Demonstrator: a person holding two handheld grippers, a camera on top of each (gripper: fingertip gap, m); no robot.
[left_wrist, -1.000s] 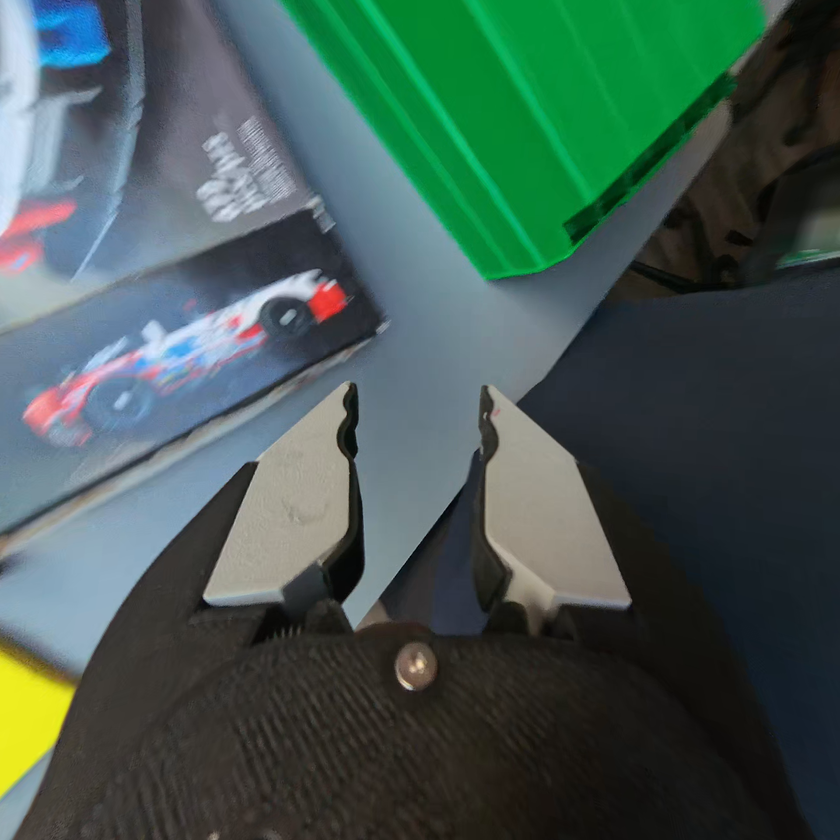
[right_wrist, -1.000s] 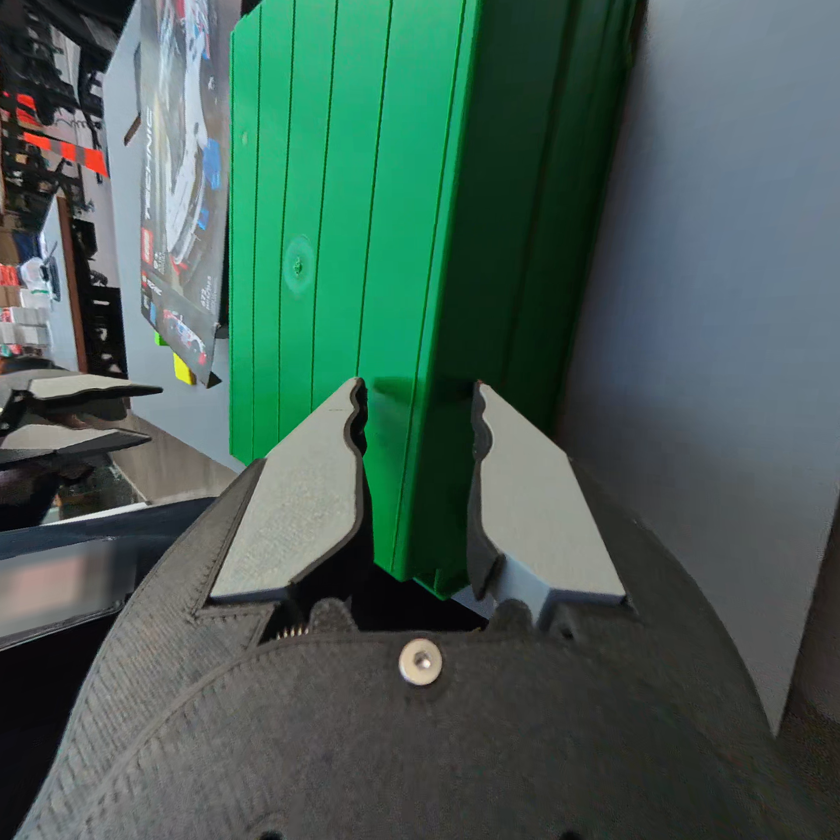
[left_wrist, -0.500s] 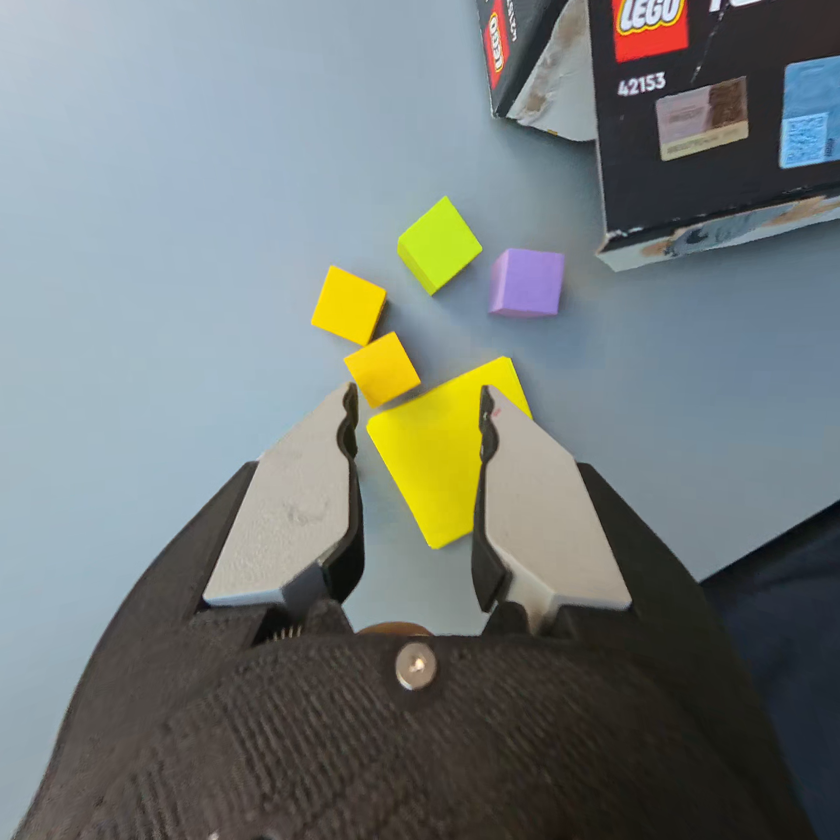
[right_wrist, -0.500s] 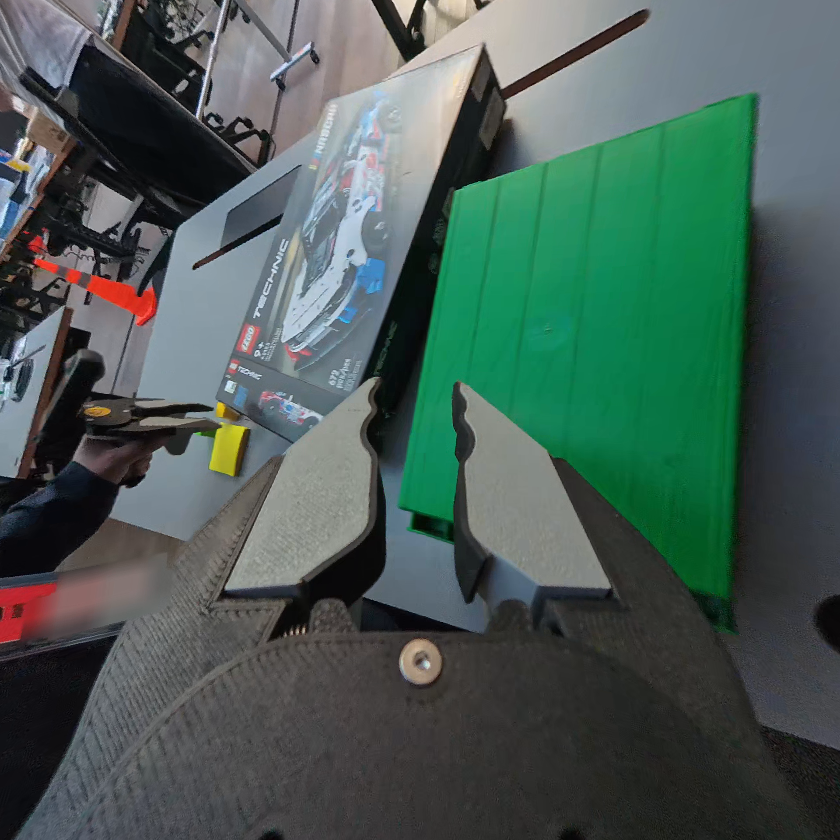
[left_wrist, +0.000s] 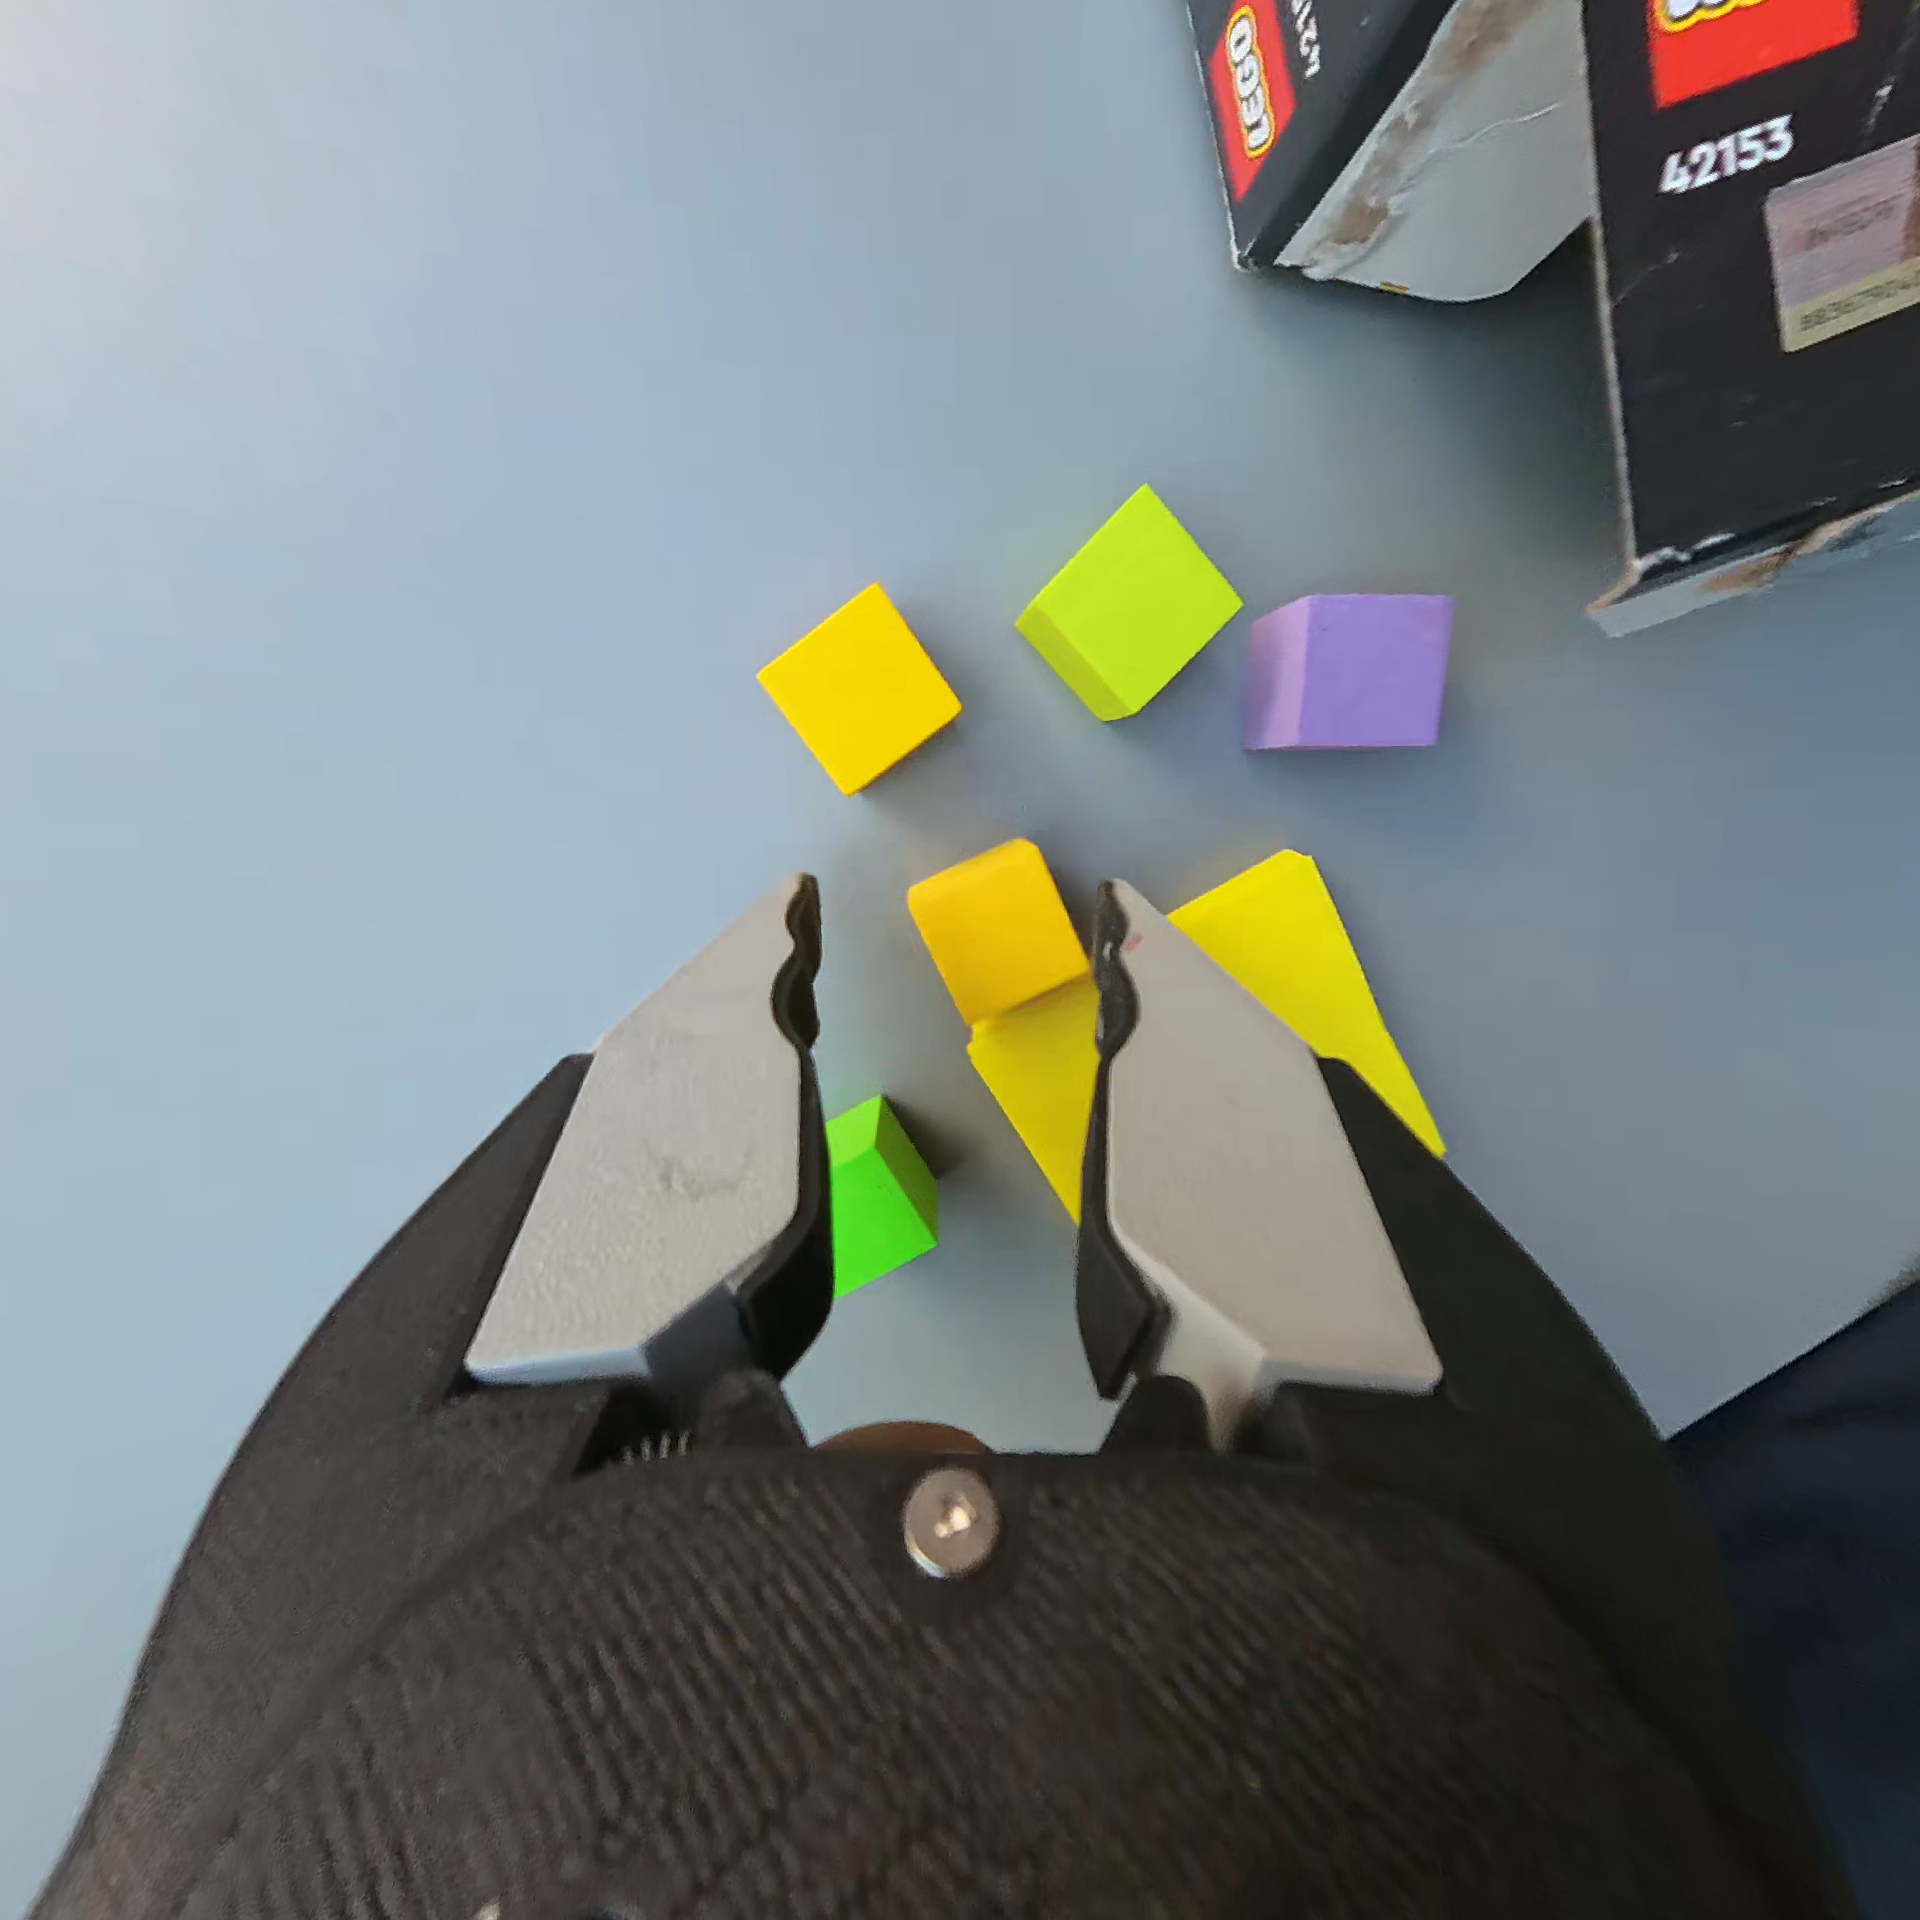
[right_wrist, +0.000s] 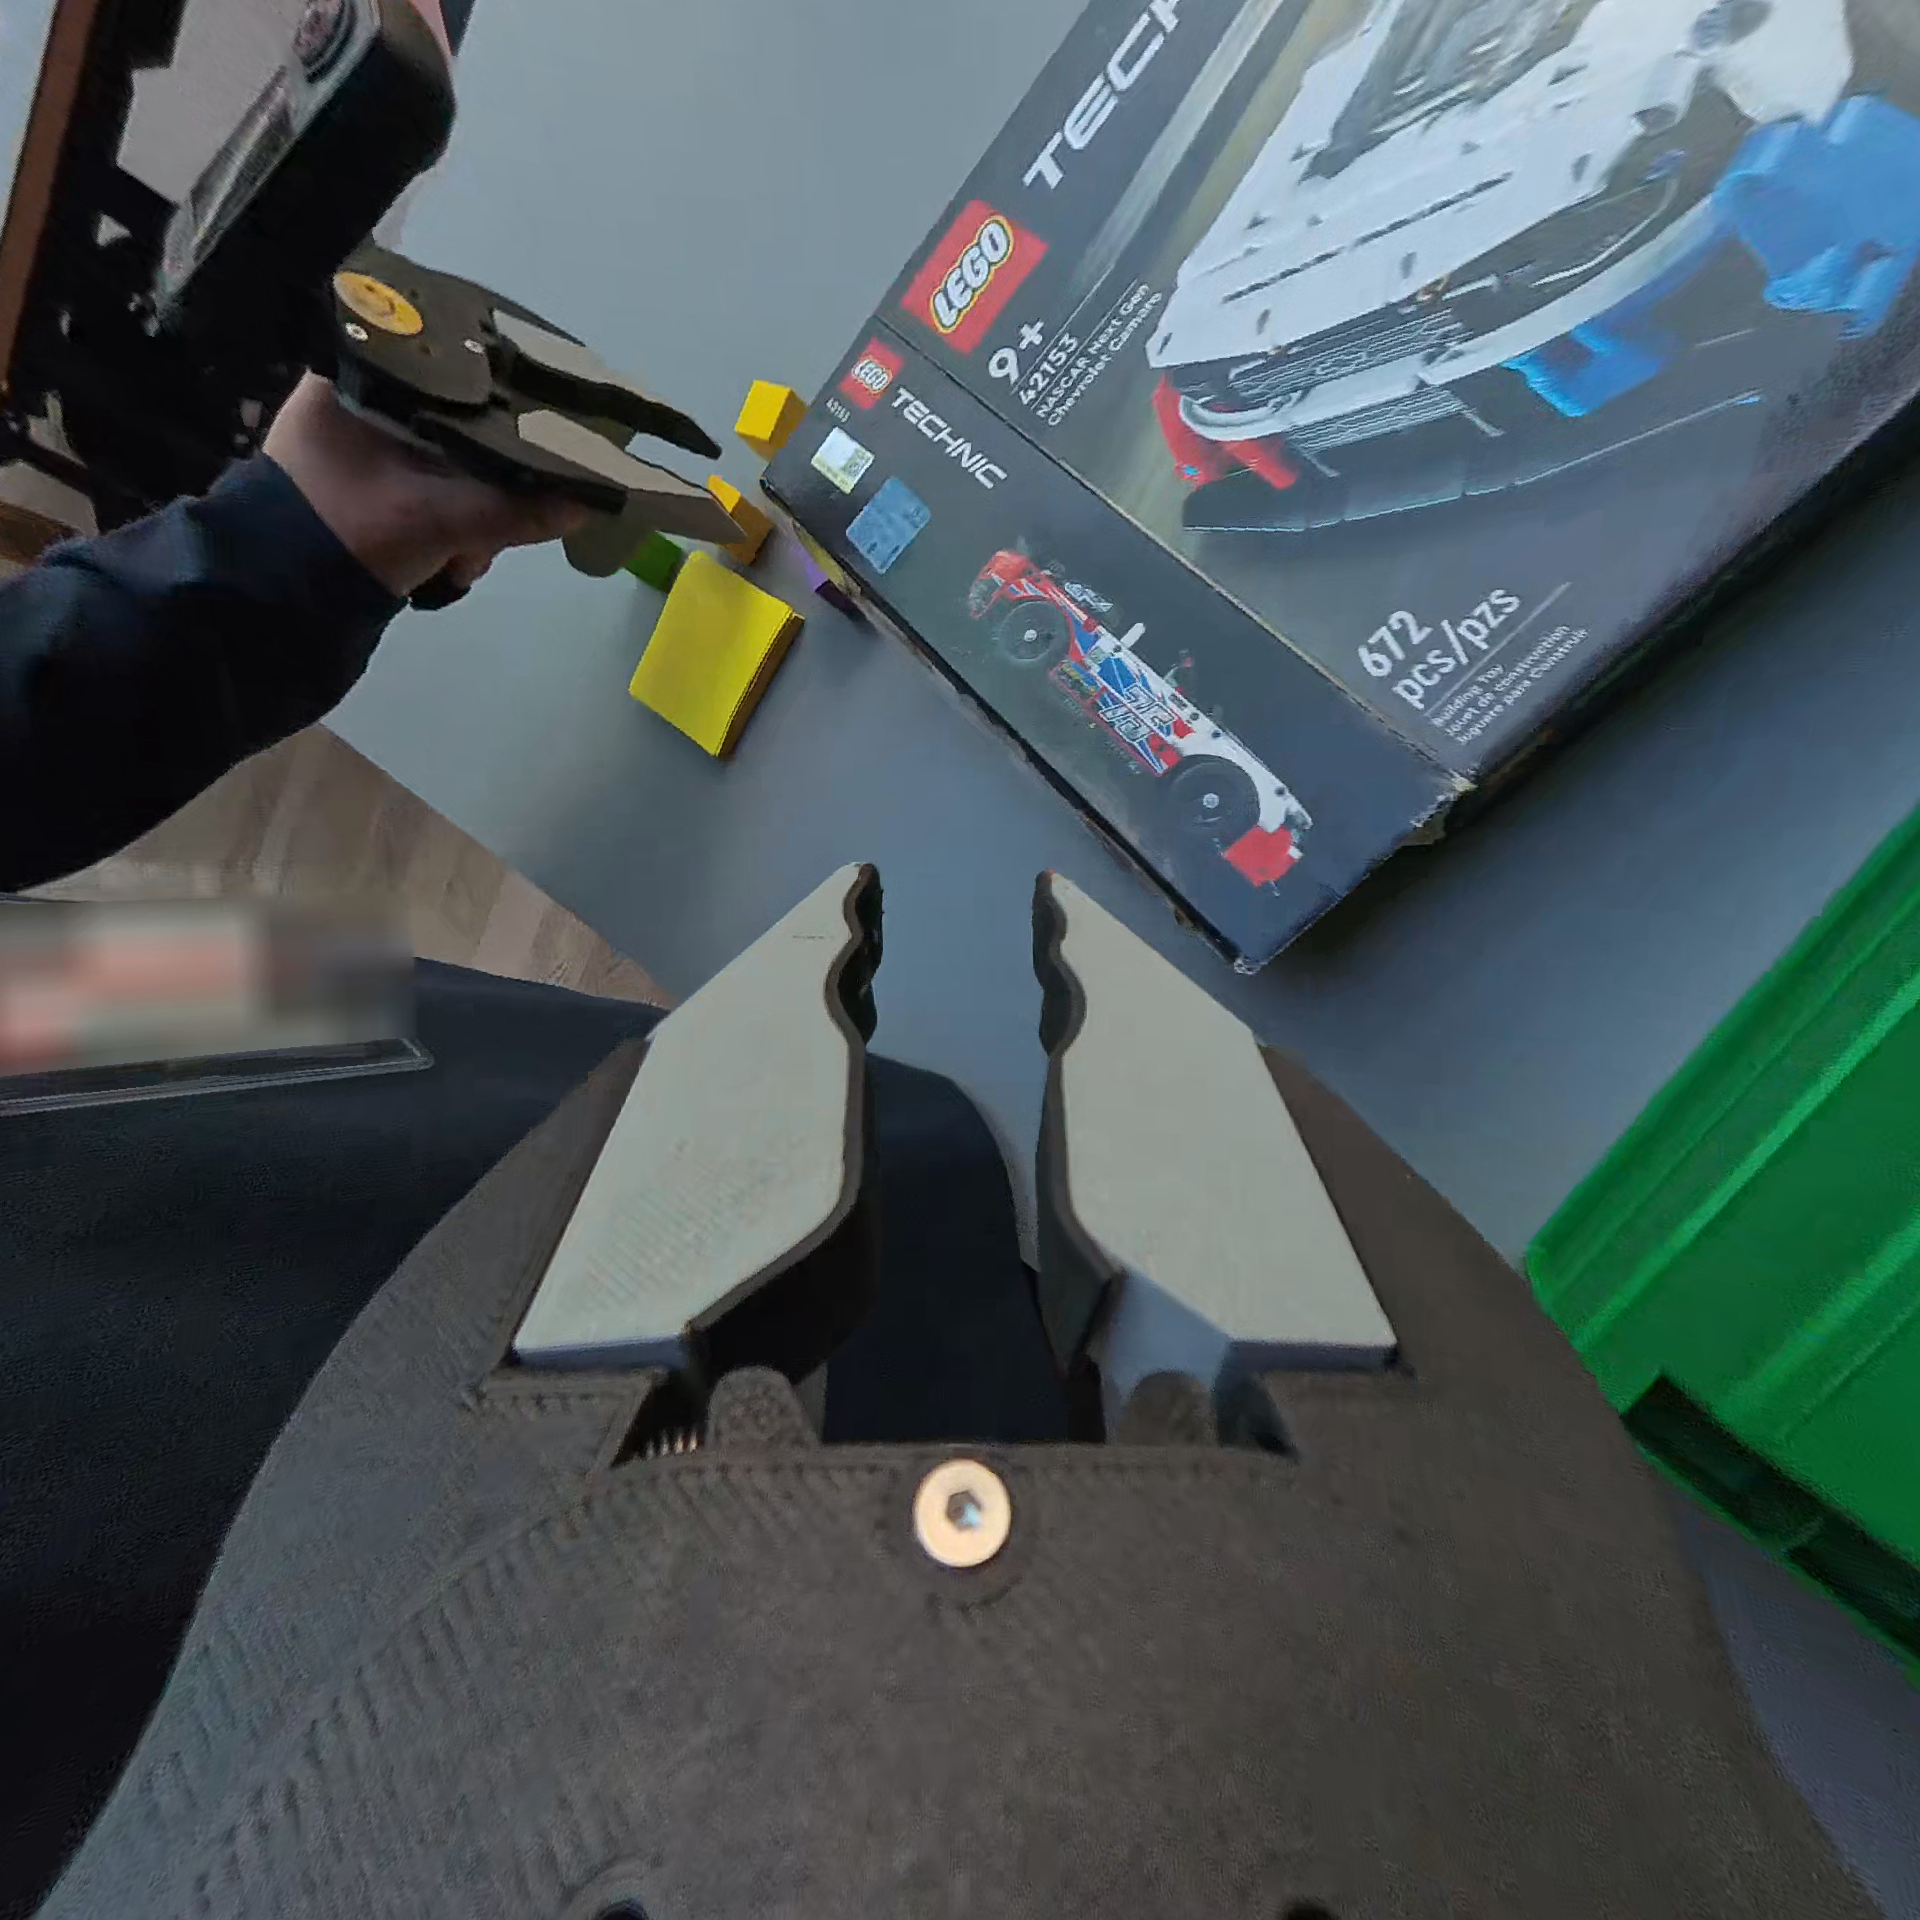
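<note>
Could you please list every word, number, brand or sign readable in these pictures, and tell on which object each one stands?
I do not copy out writing; these things bear it.
Black toy-car box: red logo patches, white lettering and numbers on its face and edge.
Blue sticker and pale sticker on the box edge: too small to read.
Coloured blocks, green bin: none.

Small orange-yellow wooden cube (left_wrist: 995, 928) lies between open left gripper (left_wrist: 956, 914) fingers on grey table (left_wrist: 416, 520), touching flat yellow pad (left_wrist: 1288, 966); printed cardboard toy box (right_wrist: 1351, 416) behind.
</note>
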